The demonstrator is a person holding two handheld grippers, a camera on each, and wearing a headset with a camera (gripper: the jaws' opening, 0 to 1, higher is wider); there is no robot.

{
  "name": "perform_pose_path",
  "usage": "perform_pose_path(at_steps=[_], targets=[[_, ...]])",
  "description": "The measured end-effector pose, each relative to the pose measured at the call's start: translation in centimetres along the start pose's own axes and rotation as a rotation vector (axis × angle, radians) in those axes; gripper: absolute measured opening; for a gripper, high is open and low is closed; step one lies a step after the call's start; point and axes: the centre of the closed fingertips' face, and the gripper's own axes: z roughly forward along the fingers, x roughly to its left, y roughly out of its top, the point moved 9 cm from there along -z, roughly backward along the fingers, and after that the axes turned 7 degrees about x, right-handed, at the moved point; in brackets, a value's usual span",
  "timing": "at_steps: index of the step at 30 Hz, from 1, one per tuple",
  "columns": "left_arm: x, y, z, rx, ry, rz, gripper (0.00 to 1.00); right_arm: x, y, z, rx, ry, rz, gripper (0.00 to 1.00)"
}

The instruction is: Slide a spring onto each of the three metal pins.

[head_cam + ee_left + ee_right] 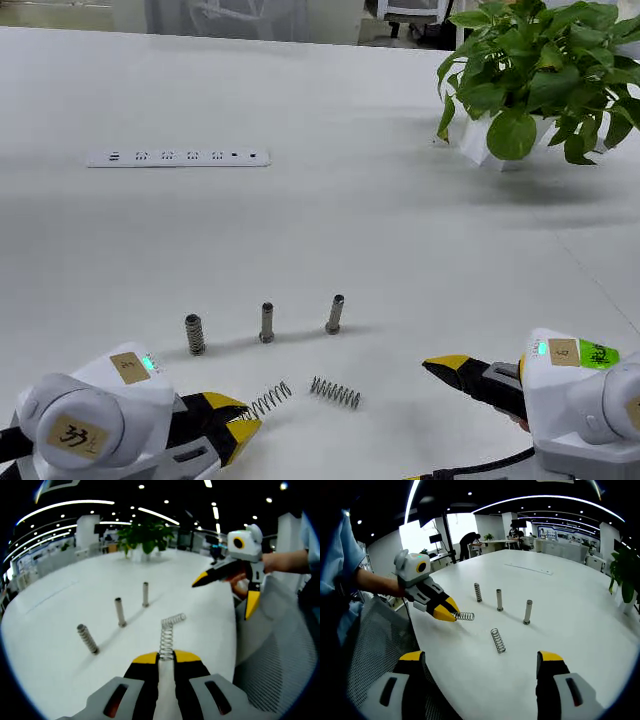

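The L claw [166,656] pinches one end of a spring [166,635] so the rest sticks out, prob. for the middle pin [267,322], the R claw [480,655] hangs wide open by the other spring [335,392] on the table [400,220], & the left pin [195,334] has one on

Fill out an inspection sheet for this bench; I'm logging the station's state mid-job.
Surface: white table, no spills seen.
Job's things: three upright pins, sides as in the head view. The left pin carries a fitted spring. The middle pin and right pin are bare. A loose spring lies flat in front of them.
Clutter: power strip and potted plant, both farther back.
Grippers: left gripper shut on a second spring; right gripper open, holding nothing.
Cables: black cable by the right gripper.
Surroundings: open office, mesh chair.
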Motion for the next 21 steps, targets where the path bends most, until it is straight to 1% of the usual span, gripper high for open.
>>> perform_pose_path(at_steps=[3,4,7,8,11,13,15,16,17,18,19,20,21], targets=[[-0.5,0.1,-0.5,-0.021,-0.017,-0.002,0.10,0.3,0.5,0.3,-0.002,0.021,-0.005,0.92],[-0.8,0.2,-0.7,-0.030,-0.022,0.000,0.10,0.4,0.8,0.5,0.000,0.042,-0.014,0.91],[-1.4,0.8,-1.1,-0.057,-0.044,0.026,0.10,0.7,1.6,0.6,0.012,0.077,-0.043,0.84],[-1.7,1.0,-1.2,-0.065,-0.059,0.033,0.10,0.7,2.1,0.7,0.013,0.088,-0.046,0.83],[-2.1,1.6,-1.5,-0.086,-0.077,0.049,0.10,0.8,3.3,0.5,-0.005,0.113,-0.062,0.80],[-2.4,2.0,-1.6,-0.099,-0.092,0.068,0.10,0.9,4.4,0.3,-0.006,0.142,-0.092,0.75],[-2.6,2.2,-1.6,-0.102,-0.102,0.083,0.10,1.0,4.9,0.2,0.006,0.167,-0.117,0.71],[-2.8,2.2,-1.6,-0.106,-0.110,0.098,0.10,1.1,5.1,0.1,0.022,0.199,-0.136,0.66],[-2.8,2.2,-1.6,-0.108,-0.115,0.099,0.10,1.2,5.2,0.1,0.037,0.218,-0.158,0.61],[-2.9,2.2,-1.5,-0.112,-0.134,0.095,0.10,1.3,5.3,0.0,0.057,0.243,-0.186,0.55],[-3.1,2.2,-1.5,-0.113,-0.149,0.095,0.10,1.3,5.3,0.0,0.079,0.261,-0.190,0.48],[-3.0,2.2,-1.5,-0.116,-0.146,0.102,0.10,1.3,5.4,0.0,0.091,0.266,-0.183,0.43],[-3.1,2.2,-1.5,-0.116,-0.150,0.104,0.10,1.3,5.5,0.0,0.098,0.278,-0.192,0.41]])
